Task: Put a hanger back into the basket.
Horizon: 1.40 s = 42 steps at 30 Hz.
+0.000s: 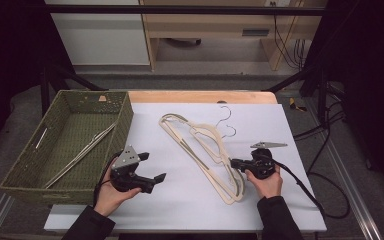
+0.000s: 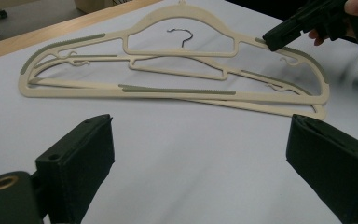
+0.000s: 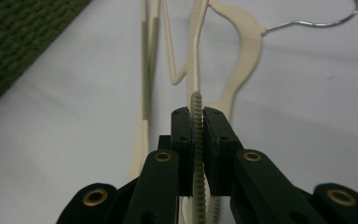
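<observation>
from above, two cream hangers (image 1: 200,145) lie overlapped on the white worktop (image 1: 180,200), just right of a green woven basket (image 1: 25,170) that already holds another hanger (image 1: 80,152). the right hand-held gripper (image 1: 237,163) is clenched on the near shoulder of the top hanger, while the left hand-held gripper (image 1: 152,170) hangs released beside the basket, nothing in it. in the left gripper view the pair of hangers (image 2: 177,79) lies flat and stacked, metal hooks (image 2: 182,36) pointing away, the right hand-held gripper (image 2: 284,35) biting at the far end; the jaws here stand wide over bare worktop. in the right gripper view the jaws pinch the ribbed grey strip (image 3: 196,140) on the hanger's shoulder, edge on. i'd judge it light and stiff but thin, smooth plastic, apt to swing or twist from one end; that rubbery strip looks the sensible place to hold, since it shouldn't slip.
</observation>
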Tool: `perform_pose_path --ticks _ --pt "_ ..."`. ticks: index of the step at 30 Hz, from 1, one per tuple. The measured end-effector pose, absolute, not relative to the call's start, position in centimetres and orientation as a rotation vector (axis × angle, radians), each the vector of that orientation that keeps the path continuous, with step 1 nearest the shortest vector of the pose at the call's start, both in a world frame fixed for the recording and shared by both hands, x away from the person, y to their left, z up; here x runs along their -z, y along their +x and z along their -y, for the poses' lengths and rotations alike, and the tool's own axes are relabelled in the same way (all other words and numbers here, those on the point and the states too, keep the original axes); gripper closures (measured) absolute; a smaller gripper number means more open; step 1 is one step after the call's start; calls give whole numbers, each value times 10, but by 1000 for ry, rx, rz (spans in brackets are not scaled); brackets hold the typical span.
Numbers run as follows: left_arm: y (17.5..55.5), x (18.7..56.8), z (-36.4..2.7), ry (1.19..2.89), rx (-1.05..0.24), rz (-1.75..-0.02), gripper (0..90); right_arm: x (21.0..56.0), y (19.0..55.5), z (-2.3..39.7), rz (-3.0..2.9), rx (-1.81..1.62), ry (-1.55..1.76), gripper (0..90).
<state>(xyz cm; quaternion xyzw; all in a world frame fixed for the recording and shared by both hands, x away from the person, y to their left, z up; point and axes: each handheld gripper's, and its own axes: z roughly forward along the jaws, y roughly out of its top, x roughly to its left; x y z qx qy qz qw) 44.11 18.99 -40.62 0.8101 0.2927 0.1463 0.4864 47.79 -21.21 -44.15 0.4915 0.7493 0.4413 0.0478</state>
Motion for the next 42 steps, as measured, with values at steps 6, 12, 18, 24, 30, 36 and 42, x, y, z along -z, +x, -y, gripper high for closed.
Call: perform_pose_path --ticks 6,12,18,24,30,36,42 --pt "441 406 -189 1969 -357 -710 79 436 472 209 -2298 -1387 1439 851" --pt "441 403 -187 1955 -348 -709 86 434 469 208 -2304 -1418 1381 858" --pt "447 387 -174 1925 -374 -690 101 432 466 205 -2306 -1413 1383 860" --pt "469 372 -145 1907 -385 -680 131 432 466 205 -2307 -1413 1360 860" --pt "495 368 -117 1914 -384 -683 182 431 466 204 -2307 -1409 1356 860" --pt "513 369 -98 1915 -387 -697 223 431 465 204 -2309 -1406 1359 860" --pt "530 372 -82 1900 -394 -711 259 431 465 204 -2310 -1411 1350 861"
